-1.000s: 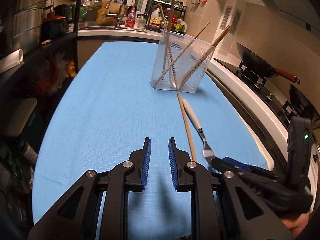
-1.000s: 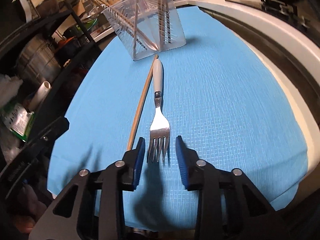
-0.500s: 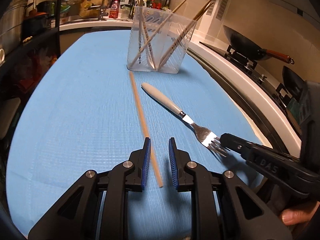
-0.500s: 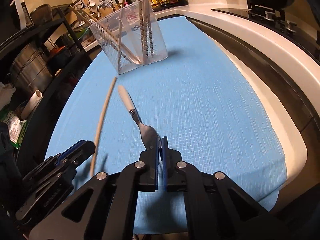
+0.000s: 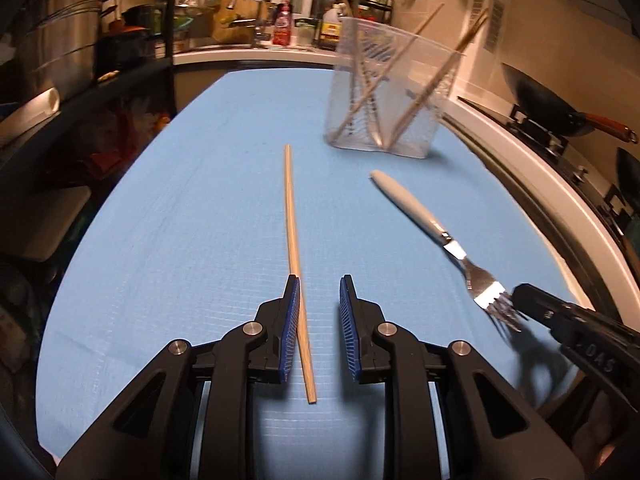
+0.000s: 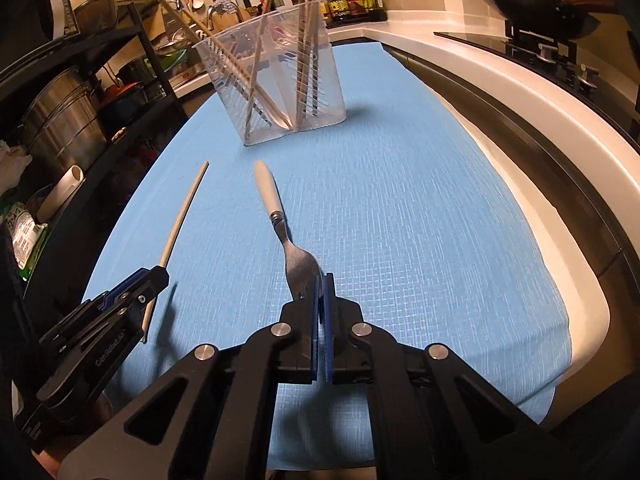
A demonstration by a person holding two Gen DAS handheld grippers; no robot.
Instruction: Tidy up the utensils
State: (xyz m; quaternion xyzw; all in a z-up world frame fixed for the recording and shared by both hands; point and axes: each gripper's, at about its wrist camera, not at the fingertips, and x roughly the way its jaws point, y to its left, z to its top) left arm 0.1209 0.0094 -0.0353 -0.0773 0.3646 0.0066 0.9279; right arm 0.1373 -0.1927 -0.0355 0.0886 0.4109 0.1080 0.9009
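The chopstick (image 5: 294,240) lay on the blue mat (image 5: 180,240) lengthwise between the open left gripper (image 5: 319,292) fingers, near the left one, while the right gripper (image 6: 321,280) clamped the fork (image 6: 280,224) tines.

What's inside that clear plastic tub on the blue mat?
The clear plastic tub holds several wooden chopsticks leaning at angles against ribbed dividers. Whether anything small lies at its bottom is hidden by ribs and glare.

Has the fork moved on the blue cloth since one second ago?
Yes. The fork, once lying beside the chopstick, is swung away from it, its tines clamped in the right gripper and raised off the cloth.
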